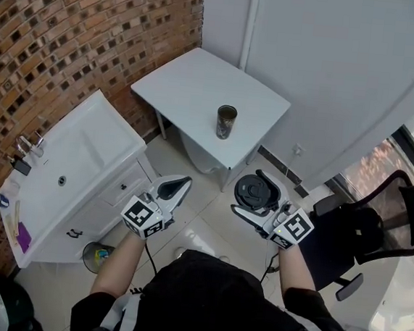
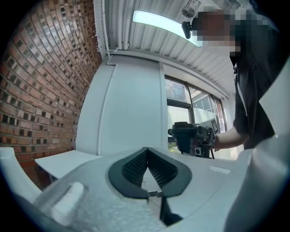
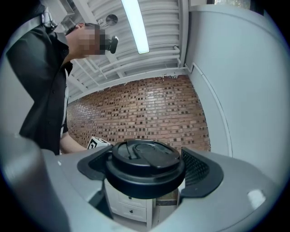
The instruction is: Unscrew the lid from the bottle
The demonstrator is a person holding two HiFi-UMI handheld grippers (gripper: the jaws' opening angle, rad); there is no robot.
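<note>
While the bottle (image 1: 226, 121) stands straight up on the white table (image 1: 187, 86), well ahead of both sets of fingers, its lid (image 1: 253, 189) is already off. The bottle's long side runs up and down and its open mouth points up. It stands close to the table edge nearest the fingers, with pale floor (image 1: 213, 213) between that edge and them.

The right gripper (image 1: 257, 195) squeezes the black lid from both sides. In the right gripper view the lid (image 3: 145, 164) fills the gap between the fingers (image 3: 195, 168), lying flat with its top face up.

The left gripper (image 1: 180, 185) holds nothing. In the left gripper view its fingers (image 2: 132, 167) are pressed together at the tips, and the lid (image 2: 186, 135) shows off to their right, up in the air.

To the left of the left fingers is a white sink cabinet (image 1: 106, 151) against a brick wall (image 1: 74, 32). To the right of the right fingers is a black chair (image 1: 401, 209).
</note>
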